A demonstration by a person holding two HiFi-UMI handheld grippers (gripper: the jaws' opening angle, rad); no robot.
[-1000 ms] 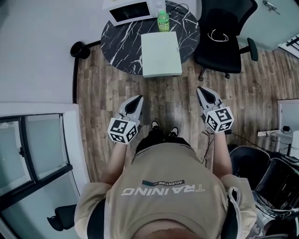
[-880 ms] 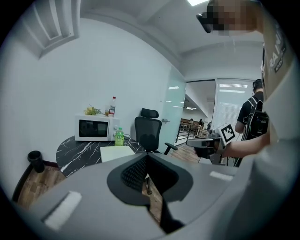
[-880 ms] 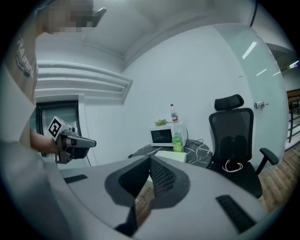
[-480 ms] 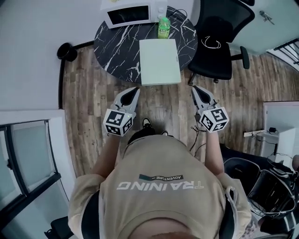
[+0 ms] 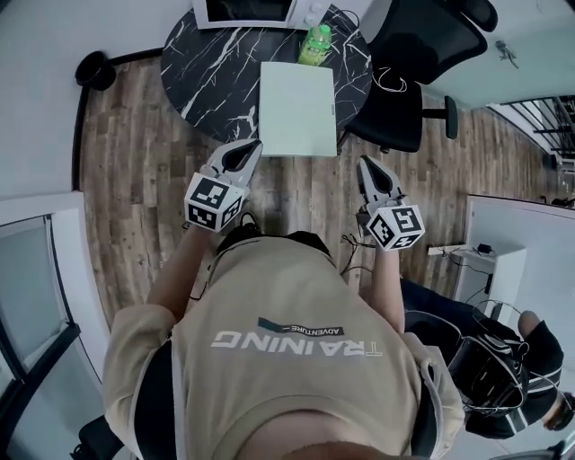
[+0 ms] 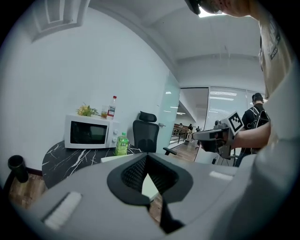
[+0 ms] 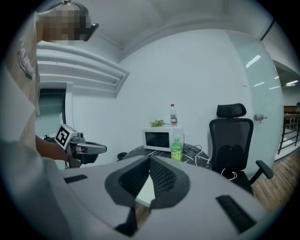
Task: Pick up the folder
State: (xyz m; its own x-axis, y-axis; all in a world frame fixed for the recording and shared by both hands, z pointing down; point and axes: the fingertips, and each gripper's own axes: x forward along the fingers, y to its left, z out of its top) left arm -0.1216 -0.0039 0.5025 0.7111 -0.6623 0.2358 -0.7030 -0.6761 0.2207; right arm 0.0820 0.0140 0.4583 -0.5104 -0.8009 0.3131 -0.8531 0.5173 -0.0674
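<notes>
A pale green folder (image 5: 298,108) lies flat on the round black marble table (image 5: 211,76), its near edge overhanging the table's rim. My left gripper (image 5: 246,149) is shut and empty, its tips close to the folder's near left corner over the floor. My right gripper (image 5: 367,167) is shut and empty too, a little short of the folder's near right corner. In the left gripper view the folder (image 6: 149,183) shows through the gap behind the shut jaws; in the right gripper view the folder (image 7: 147,192) shows the same way.
A white microwave (image 5: 247,11) and a green bottle (image 5: 315,43) stand at the table's far side. A black office chair (image 5: 415,54) stands right of the table. A white desk (image 5: 512,243) and dark bags (image 5: 490,373) are at the right. Wooden floor (image 5: 135,171) lies around.
Both grippers, shut throughout, have moved forward toward the table. The person has walked closer, so the table and folder sit nearer in view.
</notes>
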